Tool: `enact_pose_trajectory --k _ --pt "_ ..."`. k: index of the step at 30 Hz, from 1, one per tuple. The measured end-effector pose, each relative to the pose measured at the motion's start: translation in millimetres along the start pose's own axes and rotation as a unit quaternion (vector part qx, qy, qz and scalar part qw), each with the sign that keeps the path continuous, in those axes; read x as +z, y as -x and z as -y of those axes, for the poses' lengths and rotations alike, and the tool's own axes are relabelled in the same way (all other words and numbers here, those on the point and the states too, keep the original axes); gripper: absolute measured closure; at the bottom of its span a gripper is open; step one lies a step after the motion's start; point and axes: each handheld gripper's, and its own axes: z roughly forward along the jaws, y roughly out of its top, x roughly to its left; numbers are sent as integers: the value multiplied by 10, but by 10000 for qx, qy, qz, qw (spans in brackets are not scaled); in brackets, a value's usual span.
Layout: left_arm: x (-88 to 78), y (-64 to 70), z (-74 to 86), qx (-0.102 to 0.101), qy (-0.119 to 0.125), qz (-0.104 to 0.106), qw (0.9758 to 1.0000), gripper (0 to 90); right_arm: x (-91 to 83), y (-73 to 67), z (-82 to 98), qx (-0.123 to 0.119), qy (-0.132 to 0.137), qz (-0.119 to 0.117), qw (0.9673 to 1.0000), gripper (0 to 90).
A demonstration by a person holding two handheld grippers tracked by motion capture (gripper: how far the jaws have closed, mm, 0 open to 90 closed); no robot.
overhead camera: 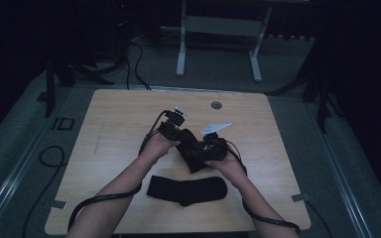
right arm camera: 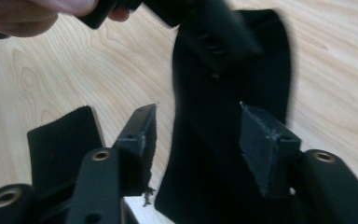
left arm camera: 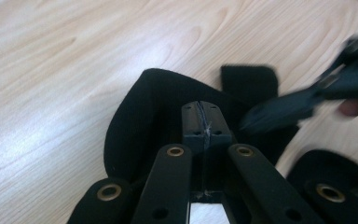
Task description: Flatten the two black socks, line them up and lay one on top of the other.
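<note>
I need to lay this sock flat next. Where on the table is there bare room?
Bare wood lies along the table's left side, and along the far edge around the round grommet. The right side is bare too. The middle is crowded: both grippers meet at the lifted sock, with the flat sock near the front edge.

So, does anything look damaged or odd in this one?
Slightly: the right gripper has chipped, frayed pads, with crumbs below. Otherwise, the left gripper pinches one black sock; its mate lies flat on the table.
</note>
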Motion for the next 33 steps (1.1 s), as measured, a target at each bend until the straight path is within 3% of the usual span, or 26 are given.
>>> enact_pose_trajectory --k 2,6,11,12,13,14,15,16,18,20,22,26,29,33 --pt "-45 24 -25 -32 18 -1 10000 900 46 -31 -5 -34 -12 234 9997 405" --pt "-72 77 -58 -228 34 224 9995 900 112 -63 -52 27 153 503 9986 357" --pt "-62 136 -96 -382 73 426 9983 900 166 -160 -52 -20 270 484 9985 315" --pt "-54 139 -101 -421 73 480 9979 900 173 -173 -39 -32 281 560 9980 352" --pt "-49 144 -104 -368 44 404 9985 900 171 -177 -30 -86 262 574 9980 498" --pt "-44 142 -105 -358 26 349 9987 900 163 -182 -23 -132 252 701 9971 541" --pt "-45 124 -102 -451 85 416 9981 900 151 -172 -17 -103 247 830 9962 612" --pt "-42 122 -100 -416 87 397 9983 900 125 -138 -7 33 267 809 9964 732" --pt "-54 112 -85 -350 152 381 9985 900 81 -76 0 156 200 905 9956 824" --pt "-97 79 -69 -327 225 354 9986 900 43 -25 7 197 136 916 9955 841" --pt "-142 27 -50 -394 334 330 9981 804 7 21 25 212 35 1015 9946 844" --pt "-249 -126 20 -496 425 412 9970 760 -73 89 43 281 59 1051 9940 846" --pt "-283 -230 111 -530 400 333 9972 728 -102 75 -19 309 142 1048 9939 846" --pt "-253 -425 249 -818 281 168 9961 729 -102 -29 -193 227 275 877 9955 846"
